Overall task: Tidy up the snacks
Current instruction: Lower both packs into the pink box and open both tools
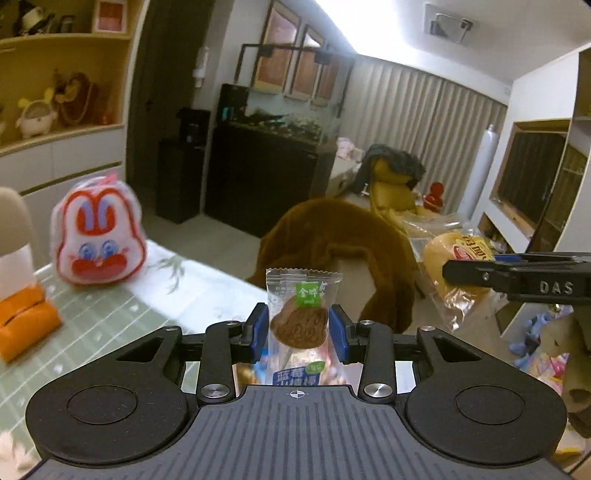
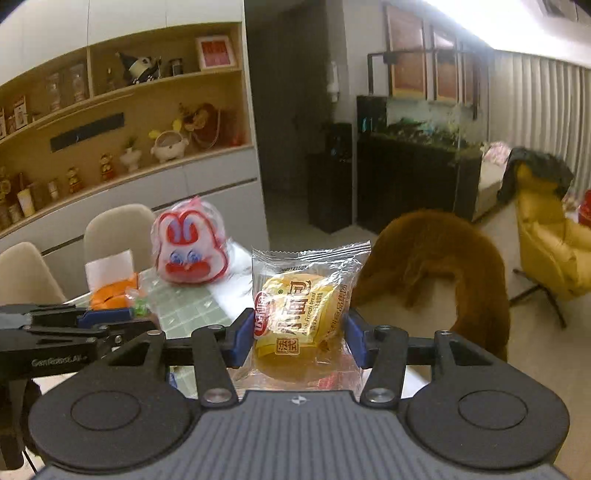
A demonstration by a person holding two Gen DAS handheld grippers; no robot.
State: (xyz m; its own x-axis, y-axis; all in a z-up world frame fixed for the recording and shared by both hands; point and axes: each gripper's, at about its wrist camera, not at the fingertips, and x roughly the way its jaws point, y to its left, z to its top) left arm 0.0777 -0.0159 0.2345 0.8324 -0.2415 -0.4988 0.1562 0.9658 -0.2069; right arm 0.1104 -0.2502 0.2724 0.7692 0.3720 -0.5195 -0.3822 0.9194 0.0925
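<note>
Left gripper (image 1: 298, 328) clamps clear-wrapped brown biscuit packet (image 1: 300, 317), frame centre. Right gripper (image 2: 300, 338) pinches clear-wrapped yellow mini bread pack (image 2: 304, 314), centre. Both lifted above green-checked table (image 1: 110, 325). Keep squeeze firm, carry level, avoid crushing bread.

Warm, dim indoor light. An overexposed ceiling strip (image 1: 354, 22) glares at upper centre in the left view, upper right in the right view. Fisheye curvature bends edges; corners vignette black. The rabbit pouch (image 1: 99, 236) shows blur.
</note>
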